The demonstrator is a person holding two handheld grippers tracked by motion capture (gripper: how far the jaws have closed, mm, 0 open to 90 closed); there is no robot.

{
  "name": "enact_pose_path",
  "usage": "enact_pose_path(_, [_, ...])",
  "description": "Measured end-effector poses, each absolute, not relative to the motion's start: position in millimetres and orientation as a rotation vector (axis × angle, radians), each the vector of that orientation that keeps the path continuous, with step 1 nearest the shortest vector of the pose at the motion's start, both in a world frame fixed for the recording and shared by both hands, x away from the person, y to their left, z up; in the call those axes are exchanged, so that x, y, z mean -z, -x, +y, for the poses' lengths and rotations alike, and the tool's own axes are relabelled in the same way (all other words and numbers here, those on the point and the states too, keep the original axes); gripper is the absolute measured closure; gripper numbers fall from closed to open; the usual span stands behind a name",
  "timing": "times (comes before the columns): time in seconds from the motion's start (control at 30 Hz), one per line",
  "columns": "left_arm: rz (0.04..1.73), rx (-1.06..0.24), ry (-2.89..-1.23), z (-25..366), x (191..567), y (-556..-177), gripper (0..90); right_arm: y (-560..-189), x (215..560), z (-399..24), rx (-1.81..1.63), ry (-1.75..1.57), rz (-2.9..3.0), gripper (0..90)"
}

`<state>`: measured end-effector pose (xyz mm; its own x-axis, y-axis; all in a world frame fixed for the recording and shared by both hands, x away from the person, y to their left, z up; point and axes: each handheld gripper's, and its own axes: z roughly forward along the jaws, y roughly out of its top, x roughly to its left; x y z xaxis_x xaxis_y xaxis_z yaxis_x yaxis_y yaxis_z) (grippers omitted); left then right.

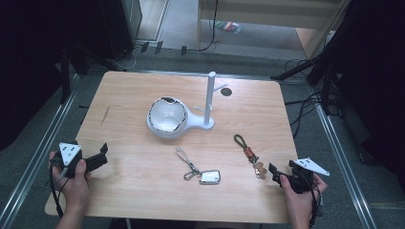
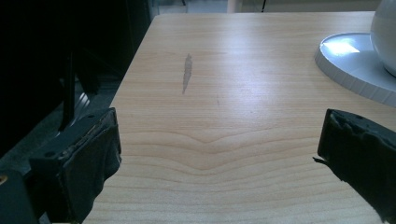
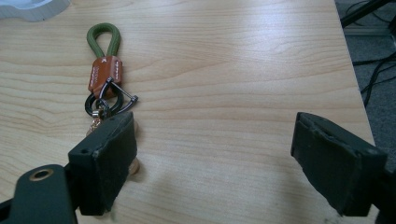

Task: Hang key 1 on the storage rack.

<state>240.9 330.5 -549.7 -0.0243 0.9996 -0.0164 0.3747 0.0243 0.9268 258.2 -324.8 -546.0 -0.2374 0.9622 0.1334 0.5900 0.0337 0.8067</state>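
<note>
Tongs on the right (image 1: 273, 171) were held with jaws wide, nothing gripped between them; the green-looped keychain (image 3: 103, 65) was seen lying on the wooden surface (image 1: 143, 171) just ahead of their left jaw, its small tan charm (image 1: 259, 169) beside that jaw's tip. The left tongs (image 1: 102, 157) were likewise spread wide over bare wood, the white stand (image 2: 348, 58) ahead to their right
</note>
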Motion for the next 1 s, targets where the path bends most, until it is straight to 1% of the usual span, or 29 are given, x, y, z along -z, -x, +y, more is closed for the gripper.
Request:
enact_pose_path(0.2, [1.505, -1.009, -1.472, 329.0, 549.7, -241.2, 0.0, -263.7, 537.4, -324.3, -1.059, -1.587, 1.974, 13.3])
enact_pose_path(0.37, [1.515, -0.998, -1.467, 330.5, 549.7, -241.9, 0.0, -264.3, 518.0, -313.9, -0.988, -1.539, 2.042, 13.4])
enact_pose_path(0.4, [1.519, -1.000, -1.463, 330.5, 549.7, -241.8, 1.0, -264.9, 513.7, -311.3, -0.981, -1.531, 2.054, 13.5])
enact_pose_path(0.47, [1.527, -1.007, -1.450, 330.7, 549.7, -241.0, 6.1, -267.4, 506.0, -306.0, -0.954, -1.510, 2.095, 13.7])
enact_pose_path(0.5, [1.527, -1.007, -1.441, 330.7, 549.8, -240.6, 6.2, -269.0, 502.7, -303.4, -0.941, -1.494, 2.111, 14.2])
enact_pose_path(0.6, [1.530, -1.015, -1.428, 331.4, 549.8, -239.3, 6.1, -274.2, 496.6, -298.4, -0.902, -1.495, 2.142, 14.3])
enact_pose_path(0.63, [1.528, -1.014, -1.420, 331.6, 549.9, -239.1, 4.3, -280.4, 490.8, -293.3, -0.866, -1.509, 2.172, 14.3])
enact_pose_path(0.7, [1.523, -1.004, -1.420, 332.4, 549.9, -238.9, 3.4, -283.3, 488.2, -289.7, -0.849, -1.513, 2.189, 14.1])
enact_pose_path(0.8, [1.494, -0.990, -1.439, 331.7, 550.0, -238.9, 0.6, -294.8, 481.4, -273.3, -0.779, -1.447, 2.301, 13.4])
enact_pose_path(1.0, [1.491, -1.016, -1.457, 328.8, 550.0, -239.0, 0.0, -316.1, 474.9, -253.1, -0.709, -1.418, 2.399, 13.6])
